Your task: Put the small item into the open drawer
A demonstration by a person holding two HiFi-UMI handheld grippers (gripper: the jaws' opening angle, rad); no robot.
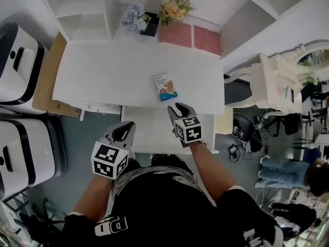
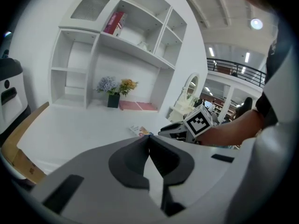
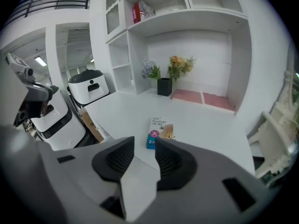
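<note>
While the small box (image 1: 165, 87) lies on the tabletop (image 1: 103, 71) at twelve o'clock from the open drawer (image 1: 149, 133), the right tool (image 1: 178, 108), slightly spread and empty, seems mid-reach; next, pinch the box. The left tool (image 1: 125, 131) is pressed together.

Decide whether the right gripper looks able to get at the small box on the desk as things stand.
Probably yes: the right gripper points at the small box with jaws apart, and only bare desk lies between them.
</note>
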